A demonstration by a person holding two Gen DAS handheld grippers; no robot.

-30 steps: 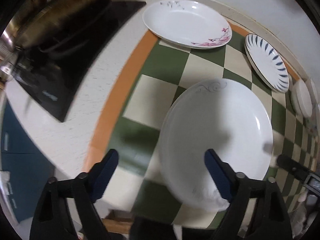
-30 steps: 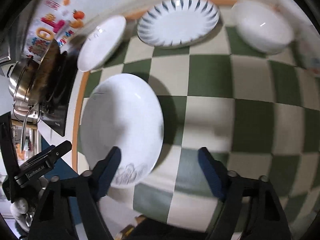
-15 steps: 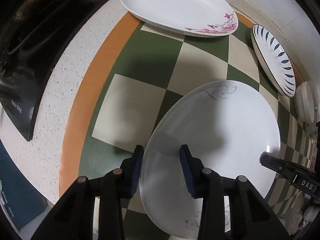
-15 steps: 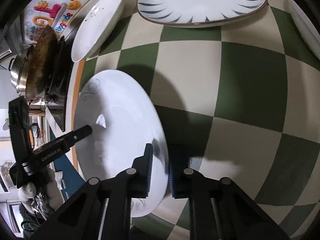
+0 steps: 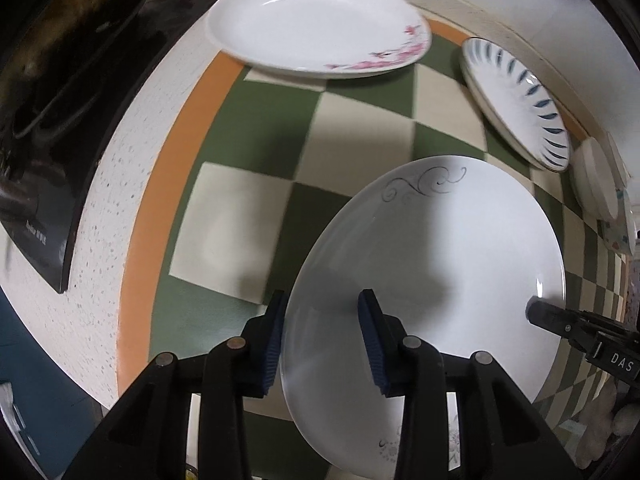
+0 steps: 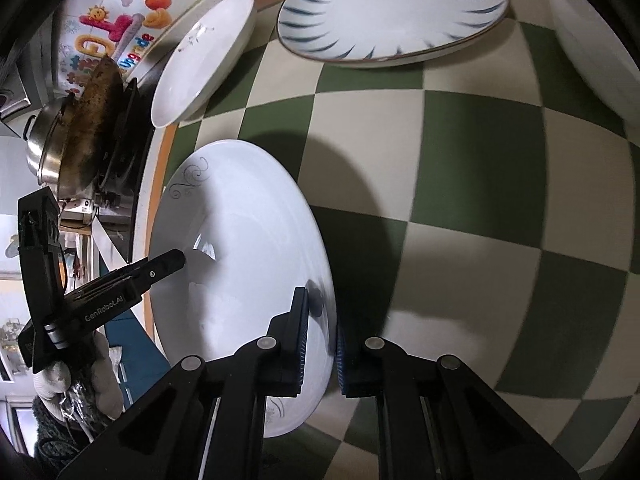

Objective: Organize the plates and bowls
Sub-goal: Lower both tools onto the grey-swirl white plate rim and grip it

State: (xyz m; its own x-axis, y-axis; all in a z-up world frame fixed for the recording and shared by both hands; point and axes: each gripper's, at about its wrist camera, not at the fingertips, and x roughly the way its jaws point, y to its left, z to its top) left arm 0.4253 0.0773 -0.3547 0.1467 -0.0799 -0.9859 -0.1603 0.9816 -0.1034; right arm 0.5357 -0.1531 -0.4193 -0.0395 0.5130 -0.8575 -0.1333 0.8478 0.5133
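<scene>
A large white plate with a grey swirl (image 5: 440, 264) is held between both grippers above the green-and-cream checked mat; it also shows in the right wrist view (image 6: 240, 248). My left gripper (image 5: 322, 336) is shut on its left rim. My right gripper (image 6: 322, 340) is shut on its right rim, and its finger shows in the left wrist view (image 5: 560, 320). A white plate with pink blossoms (image 5: 316, 24) lies at the back left. A blue-striped plate (image 6: 392, 12) lies at the back, and shows in the left wrist view (image 5: 516, 100). A white bowl (image 6: 592, 48) sits far right.
A black stove top (image 5: 60, 120) with a dark pan (image 6: 92, 120) and a steel pot (image 6: 44, 140) lies left of the mat. A wall (image 5: 500, 12) runs behind the plates. More white bowls (image 5: 596, 180) stand at the mat's right end. The counter edge (image 5: 60, 320) is near left.
Both grippers went from open to shut on the swirl plate's opposite rims. The plate has since risen off the mat and tilted.
</scene>
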